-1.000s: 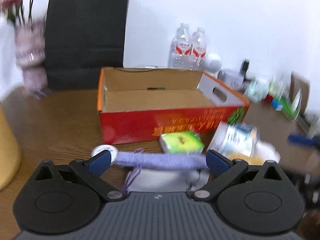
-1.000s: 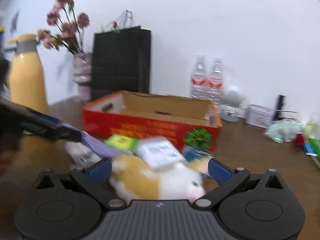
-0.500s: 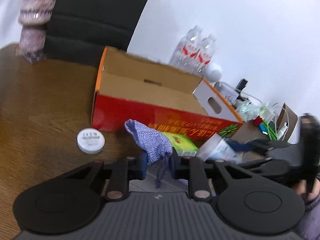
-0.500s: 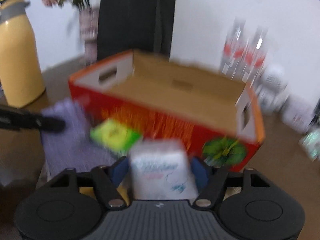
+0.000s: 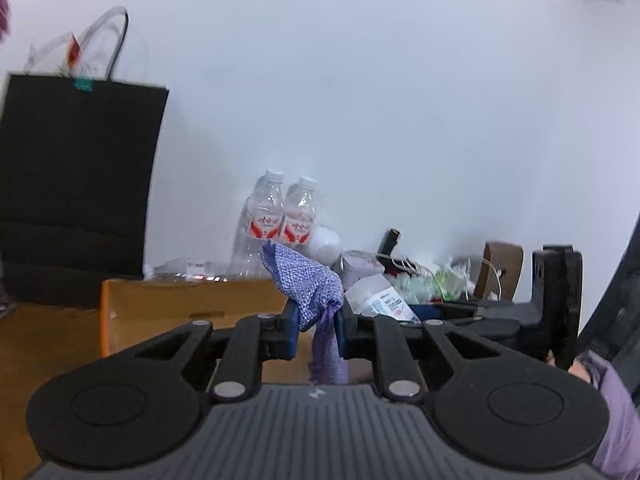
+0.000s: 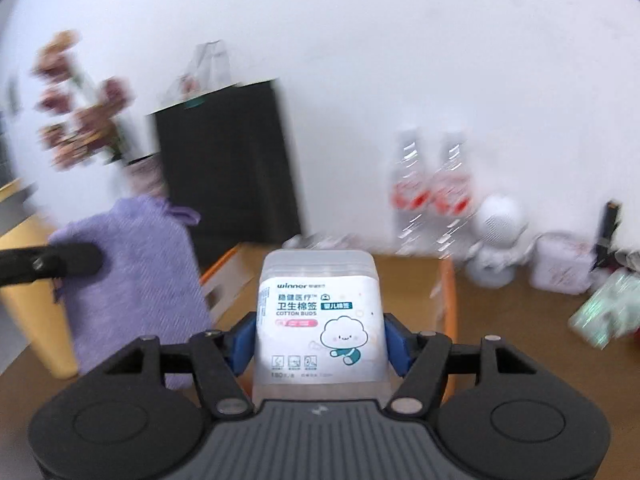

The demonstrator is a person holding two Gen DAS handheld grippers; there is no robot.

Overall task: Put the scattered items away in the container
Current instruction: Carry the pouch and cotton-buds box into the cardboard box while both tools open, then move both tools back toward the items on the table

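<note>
Left gripper [image 5: 316, 330] is up off the worktop [image 5: 44, 332], jaws closing the last little bit and already pinched tight on the purple pouch [image 5: 306, 280]. The pouch bunches up above the pads and its drawstring tail dangles below them. Just beyond it sits the box [image 5: 188, 300], only its cardboard back wall and orange edge showing from here. Right gripper [image 6: 318, 338], jaws closing too, blue pads pressed on both sides of the cotton buds tub [image 6: 320, 320], which stands upright between them, label facing the camera. The box [image 6: 444, 304] lies right behind the tub, open top visible. From the right wrist view the pouch [image 6: 132, 276] hangs at the left, clamped in the other gripper's black finger [image 6: 68, 260]. Behind everything: a black bag [image 5: 76, 184], two water bottles [image 5: 282, 216] and blurred flowers [image 6: 76, 104] against the white wall.
</note>
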